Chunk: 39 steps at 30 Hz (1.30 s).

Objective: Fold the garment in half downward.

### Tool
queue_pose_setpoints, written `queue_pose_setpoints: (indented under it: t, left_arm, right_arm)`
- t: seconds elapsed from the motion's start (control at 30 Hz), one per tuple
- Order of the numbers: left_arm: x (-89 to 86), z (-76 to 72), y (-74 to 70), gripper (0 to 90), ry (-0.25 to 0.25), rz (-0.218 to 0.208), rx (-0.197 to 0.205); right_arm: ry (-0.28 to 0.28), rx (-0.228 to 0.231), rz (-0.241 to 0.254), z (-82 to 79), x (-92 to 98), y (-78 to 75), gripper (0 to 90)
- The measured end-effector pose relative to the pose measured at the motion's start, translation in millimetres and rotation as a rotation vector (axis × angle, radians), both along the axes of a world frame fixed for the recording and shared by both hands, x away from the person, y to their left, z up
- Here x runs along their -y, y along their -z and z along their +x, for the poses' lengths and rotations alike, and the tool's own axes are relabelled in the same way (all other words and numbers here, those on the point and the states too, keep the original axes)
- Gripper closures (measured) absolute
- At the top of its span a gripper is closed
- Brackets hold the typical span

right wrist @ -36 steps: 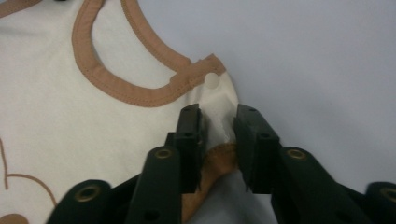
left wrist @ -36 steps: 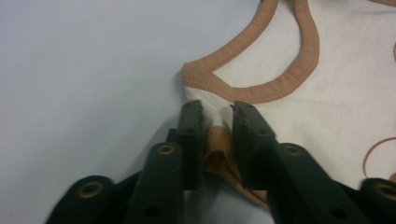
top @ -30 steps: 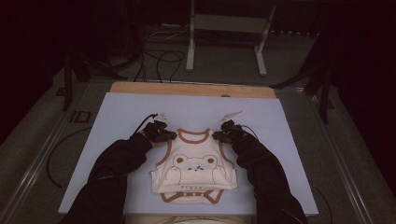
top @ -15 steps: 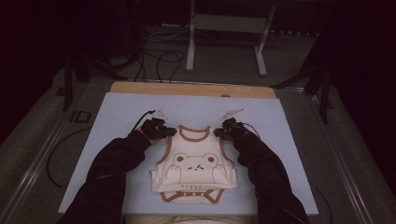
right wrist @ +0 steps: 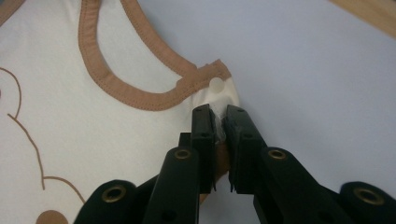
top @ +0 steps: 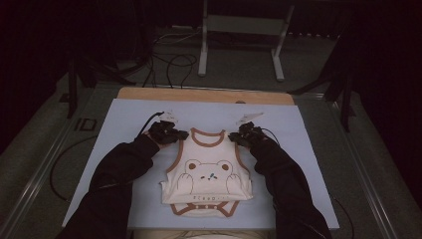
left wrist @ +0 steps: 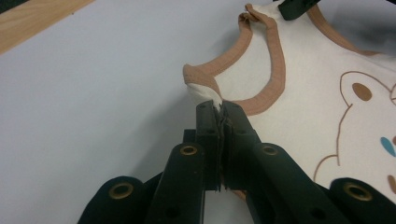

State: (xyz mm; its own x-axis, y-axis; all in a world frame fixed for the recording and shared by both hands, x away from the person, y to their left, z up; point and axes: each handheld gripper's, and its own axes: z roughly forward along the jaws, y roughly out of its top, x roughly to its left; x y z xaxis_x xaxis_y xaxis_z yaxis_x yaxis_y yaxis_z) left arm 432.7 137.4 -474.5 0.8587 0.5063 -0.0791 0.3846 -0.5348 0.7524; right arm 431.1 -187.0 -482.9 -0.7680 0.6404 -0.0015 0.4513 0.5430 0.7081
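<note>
A cream baby vest (top: 208, 174) with brown trim and a bear print lies face up near the front edge of a pale blue table mat (top: 124, 114), neck opening away from the person. The left gripper (left wrist: 219, 108) pinches the vest's left shoulder strap, jaws pressed together on the fabric. The right gripper (right wrist: 219, 112) likewise clamps the right shoulder strap. Black-sleeved forearms flank the garment; a wooden board edge (top: 204, 94) borders the mat's far side.

Left hand-held gripper (left wrist: 219, 109) and right hand-held gripper (right wrist: 219, 112) clamped, forearms apparently angled inward.
</note>
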Motion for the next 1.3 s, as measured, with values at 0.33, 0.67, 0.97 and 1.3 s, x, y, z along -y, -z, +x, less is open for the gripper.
queue_pose_setpoints:
  t: [0.33, 0.67, 0.97, 1.3]
  left_arm:
    - [0.8, -1.4, -16.4, 88.5, 0.008, -0.014, 0.025]
    - [1.1, -1.4, -36.6, 88.5, 0.007, -0.019, 0.067]
    - [-1.5, 6.4, -62.1, 88.5, -0.013, -0.032, 0.098]
    - [1.6, 16.6, -97.9, 88.4, -0.037, -0.044, 0.162]
  right_arm:
    - [-0.004, 0.041, 0.02, -1.5, 2.7, -17.2, 82.6]
    - [0.007, 0.077, 0.025, -0.7, 1.8, -37.7, 82.6]
    - [0.03, 0.119, 0.037, 7.6, -3.3, -59.4, 82.6]
    - [0.074, 0.201, 0.057, 22.5, -4.0, -99.7, 82.6]
